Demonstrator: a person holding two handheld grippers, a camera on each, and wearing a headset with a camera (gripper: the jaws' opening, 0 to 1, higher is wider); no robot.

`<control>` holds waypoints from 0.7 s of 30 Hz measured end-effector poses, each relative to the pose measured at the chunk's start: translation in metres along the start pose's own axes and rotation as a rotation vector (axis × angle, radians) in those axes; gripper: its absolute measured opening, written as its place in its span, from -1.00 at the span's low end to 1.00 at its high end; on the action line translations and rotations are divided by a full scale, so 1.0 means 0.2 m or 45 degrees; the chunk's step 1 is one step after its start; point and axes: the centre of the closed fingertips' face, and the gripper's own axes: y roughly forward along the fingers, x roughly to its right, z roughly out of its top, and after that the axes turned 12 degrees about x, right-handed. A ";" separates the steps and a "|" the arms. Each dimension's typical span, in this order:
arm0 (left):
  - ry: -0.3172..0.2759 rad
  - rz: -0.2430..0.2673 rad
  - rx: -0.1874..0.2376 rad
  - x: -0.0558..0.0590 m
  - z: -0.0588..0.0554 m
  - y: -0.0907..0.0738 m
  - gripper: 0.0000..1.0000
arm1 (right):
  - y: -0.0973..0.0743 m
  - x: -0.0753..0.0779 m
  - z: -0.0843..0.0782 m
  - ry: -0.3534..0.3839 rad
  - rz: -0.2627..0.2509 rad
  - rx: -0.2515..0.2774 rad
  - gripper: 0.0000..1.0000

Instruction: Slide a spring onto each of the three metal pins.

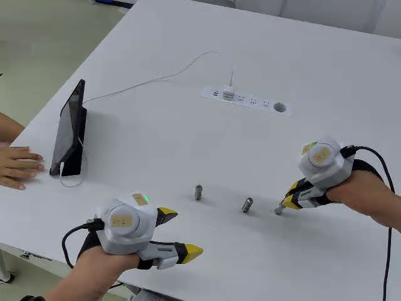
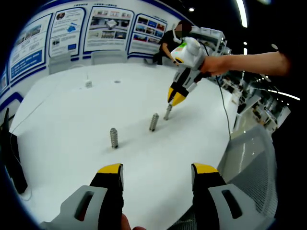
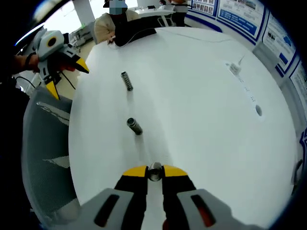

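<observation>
So at the near edge of the table (image 1: 156,138), the left gripper (image 1: 182,233) was hovering over the surface with its yellow-tipped jaws wide apart and nothing between them. In the left gripper view, that gripper (image 2: 158,170) pointed out at the row of pins, well short of them.

A bit further in stood the left pin (image 1: 198,195), upright, with a spring (image 1: 198,189) coiled around it. The middle pin (image 1: 247,204) was near it on the right, leaning a little, and it looked coiled too.

Just past that, the right gripper (image 1: 287,203) came in from the right edge with its jaws clamped on the third pin (image 1: 279,209). The right gripper view had that pin (image 3: 154,171) sitting right between the two tips, touching both. I couldn't tell if a spring was on it.

Further back, a tablet (image 1: 69,128) was propped near the left edge with a person's hand (image 1: 19,166) beside it, and a power strip (image 1: 241,98) lay toward the far edge.
</observation>
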 end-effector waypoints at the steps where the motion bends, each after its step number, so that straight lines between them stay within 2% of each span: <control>1: 0.001 0.001 0.000 0.00 0.00 0.00 0.16 | 0.01 0.00 0.00 -0.003 0.000 -0.002 -0.75; 13: -0.001 0.012 0.001 -0.02 0.00 -0.02 0.13 | 0.07 0.01 -0.05 0.004 0.008 -0.021 -0.75; 21: -0.003 0.006 -0.001 0.00 0.00 -0.01 0.14 | 0.10 0.01 -0.08 0.012 0.016 -0.031 -0.75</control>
